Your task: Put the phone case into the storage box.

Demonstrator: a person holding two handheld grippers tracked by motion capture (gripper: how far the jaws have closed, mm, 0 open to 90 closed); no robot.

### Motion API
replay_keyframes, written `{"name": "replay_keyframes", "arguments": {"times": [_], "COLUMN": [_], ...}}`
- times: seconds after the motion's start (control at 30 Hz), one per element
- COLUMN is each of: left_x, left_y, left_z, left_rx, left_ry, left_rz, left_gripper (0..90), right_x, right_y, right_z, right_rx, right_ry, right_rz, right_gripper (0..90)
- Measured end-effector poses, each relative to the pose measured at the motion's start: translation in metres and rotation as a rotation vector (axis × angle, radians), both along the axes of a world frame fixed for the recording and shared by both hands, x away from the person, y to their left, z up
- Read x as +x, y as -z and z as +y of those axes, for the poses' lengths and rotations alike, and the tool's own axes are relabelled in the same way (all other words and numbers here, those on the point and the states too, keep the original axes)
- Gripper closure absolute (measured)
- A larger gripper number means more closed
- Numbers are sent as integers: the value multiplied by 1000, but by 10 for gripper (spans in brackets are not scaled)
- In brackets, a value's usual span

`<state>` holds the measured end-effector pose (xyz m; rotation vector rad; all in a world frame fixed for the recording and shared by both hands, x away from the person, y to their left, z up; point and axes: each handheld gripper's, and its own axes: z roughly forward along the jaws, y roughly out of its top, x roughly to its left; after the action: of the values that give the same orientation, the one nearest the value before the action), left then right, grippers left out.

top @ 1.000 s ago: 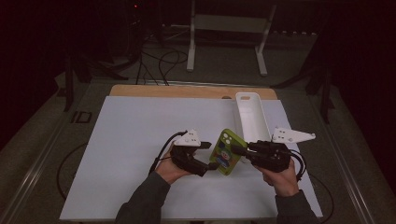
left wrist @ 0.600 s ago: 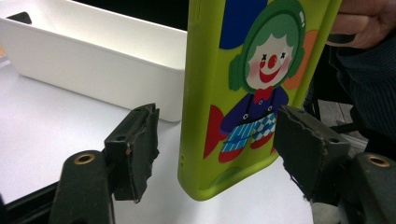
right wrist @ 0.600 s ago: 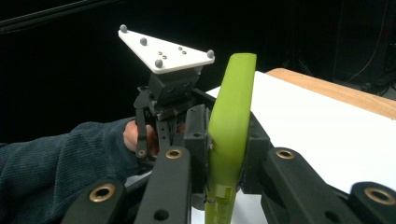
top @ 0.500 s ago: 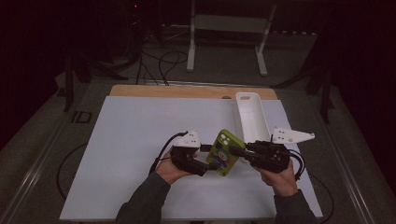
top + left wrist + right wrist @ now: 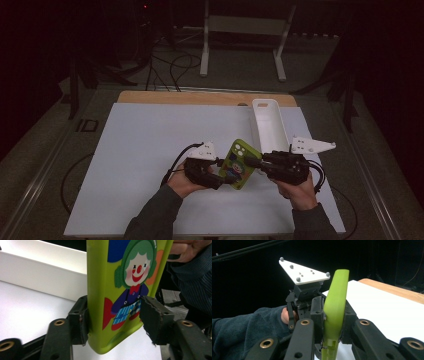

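1. The jaws of the left gripper (image 5: 220, 172) have just been closing onto the green phone case (image 5: 239, 164); its lower end is now pinched across its width, so a two-handed hold is judged established.
2. The case, held above the white mat (image 5: 150, 165), is clamped edgewise by the right gripper (image 5: 257, 162) from 3 o'clock.
3. The white tray (image 5: 270, 125) lies at 1 o'clock of the case; nothing is seen obstructing.

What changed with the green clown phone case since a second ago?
The left gripper has just been closing its jaws around the green clown phone case: one pad touches an edge, while the other looks close to or just on the printed back. The right gripper stays clamped on the case's edge. Both hands, the case and the white tray kept their places.
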<state>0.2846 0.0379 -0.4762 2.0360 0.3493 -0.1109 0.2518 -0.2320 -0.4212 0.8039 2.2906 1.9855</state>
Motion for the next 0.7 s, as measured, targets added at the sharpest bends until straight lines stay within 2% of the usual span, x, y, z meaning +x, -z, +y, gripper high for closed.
{"name": "replay_keyframes", "arguments": {"times": [0.13, 0.17, 0.2, 0.4, 0.53, 0.7], "left_x": [-1, -1, -1, -2, -2, -3], "left_y": [-1, 0, 0, 0, 2, 2], "left_z": [1, 1, 1, 4, 5, 11], "left_rx": [12, 13, 10, -3, -12, -49], "left_ry": [0, 7, 10, 26, 27, 9], "left_rz": [-13, -9, -9, -9, 10, 13], "left_gripper": [549, 549, 594, 700, 737, 773], "right_x": [1, 1, 2, 2, 3, 5], "right_y": [0, 0, 0, 1, 1, 1], "right_z": [-2, -2, -4, -9, -9, -7], "right_rx": [3, 0, 0, -26, -42, -49], "right_ry": [6, 10, 17, 48, 55, 49], "right_rz": [-4, -7, -6, -20, -26, -36], "right_gripper": [777, 777, 776, 772, 770, 729]}}
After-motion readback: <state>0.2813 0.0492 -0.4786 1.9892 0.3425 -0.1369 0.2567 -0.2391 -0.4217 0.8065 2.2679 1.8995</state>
